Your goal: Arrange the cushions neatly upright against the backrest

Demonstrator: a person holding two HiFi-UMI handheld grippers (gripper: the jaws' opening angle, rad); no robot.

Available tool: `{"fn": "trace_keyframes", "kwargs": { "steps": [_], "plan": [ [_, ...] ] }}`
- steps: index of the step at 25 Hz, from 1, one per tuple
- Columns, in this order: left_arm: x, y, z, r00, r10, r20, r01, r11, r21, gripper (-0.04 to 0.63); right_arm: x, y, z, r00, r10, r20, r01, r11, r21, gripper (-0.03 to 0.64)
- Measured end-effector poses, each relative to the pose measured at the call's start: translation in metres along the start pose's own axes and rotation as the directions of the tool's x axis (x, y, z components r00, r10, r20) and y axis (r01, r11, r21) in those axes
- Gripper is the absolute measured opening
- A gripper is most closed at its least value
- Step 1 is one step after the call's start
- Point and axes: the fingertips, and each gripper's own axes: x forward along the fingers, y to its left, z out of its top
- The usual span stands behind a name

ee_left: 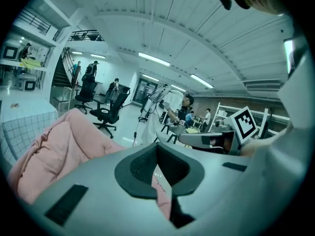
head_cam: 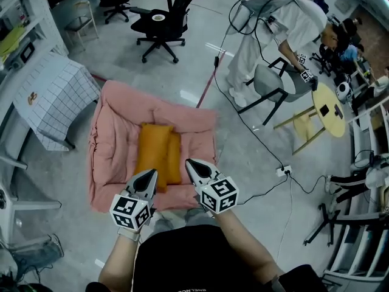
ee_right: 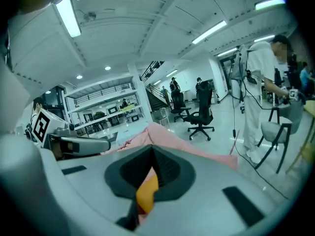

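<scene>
Two orange cushions point(head_cam: 152, 148) point(head_cam: 175, 158) lie side by side, flat, in the middle of a pink floor sofa point(head_cam: 115, 120). Its puffy raised edge runs along the far side and the left. My left gripper point(head_cam: 150, 175) hovers over the near end of the cushions, jaws shut and empty. To its right, my right gripper point(head_cam: 189, 163) is also shut and empty. In the left gripper view, the left gripper point(ee_left: 157, 165) points past the pink sofa point(ee_left: 54, 149). In the right gripper view, a strip of orange cushion point(ee_right: 147, 193) shows below the right gripper point(ee_right: 152, 168).
A checked cloth point(head_cam: 55, 96) drapes over furniture left of the sofa. Black office chairs point(head_cam: 161, 20) stand beyond it. A person in white point(head_cam: 285, 26) bends over a grey chair point(head_cam: 270, 84) near a round yellow table point(head_cam: 328, 109). Cables and a power strip point(head_cam: 283, 171) lie on the floor at right.
</scene>
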Motion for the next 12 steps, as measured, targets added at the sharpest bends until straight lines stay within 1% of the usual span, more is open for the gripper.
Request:
{"fn": "trace_keyframes", "kwargs": {
  "steps": [4, 8, 10, 12],
  "plan": [
    [-0.011, -0.004, 0.036, 0.997, -0.012, 0.074, 0.009, 0.999, 0.039, 0.012, -0.008, 0.011, 0.037, 0.997, 0.026, 0.067, -0.022, 0.998, -0.056, 0.011],
    [-0.025, -0.003, 0.068, 0.989, -0.019, 0.144, 0.008, 0.997, 0.075, 0.012, -0.011, 0.021, 0.075, 0.989, 0.054, 0.136, -0.039, 0.993, -0.109, 0.010],
    [-0.032, -0.004, 0.085, 0.984, -0.031, 0.173, 0.013, 0.995, 0.104, 0.012, -0.013, 0.026, 0.093, 0.984, 0.066, 0.164, -0.044, 0.990, -0.135, 0.011],
    [-0.037, -0.005, 0.102, 0.979, -0.031, 0.200, 0.002, 0.990, 0.142, 0.012, -0.015, 0.030, 0.108, 0.979, 0.081, 0.185, -0.051, 0.986, -0.160, 0.011]
  ]
}}
